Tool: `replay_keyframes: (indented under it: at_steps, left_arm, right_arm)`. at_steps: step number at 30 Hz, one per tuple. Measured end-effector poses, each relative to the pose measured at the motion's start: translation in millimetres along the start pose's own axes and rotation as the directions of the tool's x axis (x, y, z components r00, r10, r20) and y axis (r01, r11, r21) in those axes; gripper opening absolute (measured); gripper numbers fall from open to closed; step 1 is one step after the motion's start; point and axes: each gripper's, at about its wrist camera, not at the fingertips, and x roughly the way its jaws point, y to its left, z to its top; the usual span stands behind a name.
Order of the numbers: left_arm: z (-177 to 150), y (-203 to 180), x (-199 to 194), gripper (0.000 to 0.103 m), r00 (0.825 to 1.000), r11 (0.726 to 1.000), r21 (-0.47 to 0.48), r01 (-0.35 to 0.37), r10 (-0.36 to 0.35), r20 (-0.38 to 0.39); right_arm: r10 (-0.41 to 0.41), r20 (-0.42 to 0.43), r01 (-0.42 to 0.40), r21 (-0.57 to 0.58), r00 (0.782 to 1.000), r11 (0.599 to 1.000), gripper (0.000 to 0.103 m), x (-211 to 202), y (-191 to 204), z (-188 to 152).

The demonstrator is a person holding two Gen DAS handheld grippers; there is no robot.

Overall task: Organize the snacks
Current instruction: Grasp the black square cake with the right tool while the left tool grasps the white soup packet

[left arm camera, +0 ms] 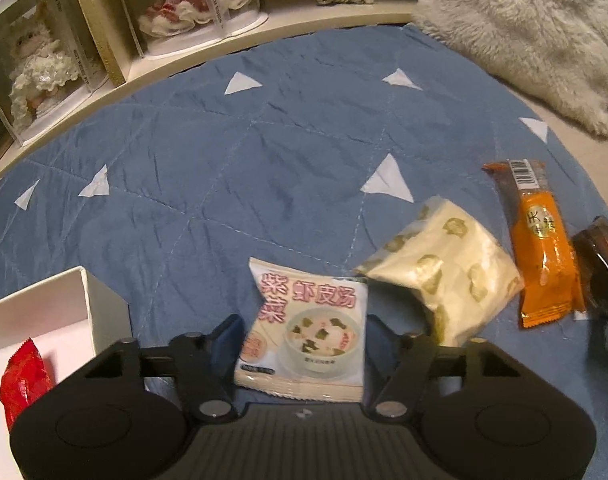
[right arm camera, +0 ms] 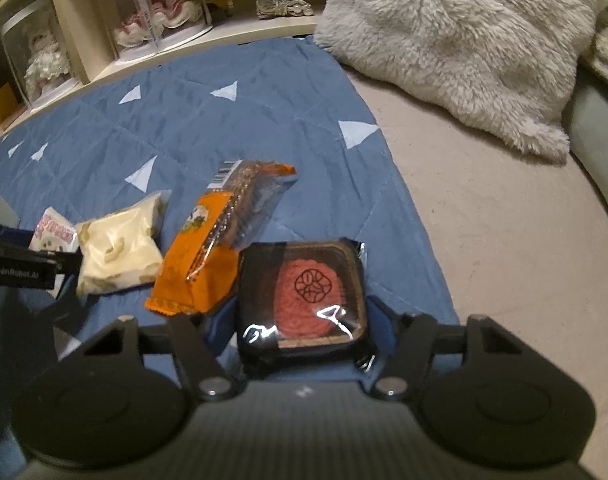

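Note:
On the blue quilt [left arm camera: 224, 168], my left gripper [left arm camera: 302, 336] has its jaws on either side of a white soup packet [left arm camera: 308, 332] with pink lettering and grips it. My right gripper [right arm camera: 302, 312] has its jaws around a black-wrapped pastry [right arm camera: 304, 304] with a red round cake inside and holds it. A cream packet [left arm camera: 444, 264] and an orange bar [left arm camera: 544, 248] lie between them; both also show in the right wrist view, the cream packet [right arm camera: 116, 252] and the orange bar [right arm camera: 208, 248]. A white box [left arm camera: 44, 320] at the left holds a red packet [left arm camera: 22, 384].
A fluffy grey pillow [right arm camera: 464, 40] lies at the far right on the beige sheet [right arm camera: 504, 240]. A shelf [left arm camera: 224, 40] behind the quilt holds dolls in clear cases [left arm camera: 192, 0]. The left gripper's side shows at the left edge of the right wrist view [right arm camera: 20, 264].

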Motion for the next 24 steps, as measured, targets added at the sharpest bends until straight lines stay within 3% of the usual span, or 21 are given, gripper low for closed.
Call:
replay_keyframes:
  at_steps: [6,15,24]
  left_arm:
    - [-8,4,-16,0.06,1.0,1.0,-0.029,0.01,-0.009,0.03]
    - [-20,13,-69,0.06,0.99,0.996,-0.081,0.042,-0.03,0.136]
    - [-38,38,-117,0.06,0.979,0.989,-0.142,0.052,-0.022,0.203]
  right_arm:
    - [-0.018,0.001,0.018,0.016,1.0,1.0,0.071,-7,1,0]
    - [-0.043,0.049,0.043,-0.002,0.998,0.999,0.071,-33,24,-7]
    - [-0.001,0.119,0.003,-0.017,0.993,1.0,0.071,-65,65,-9]
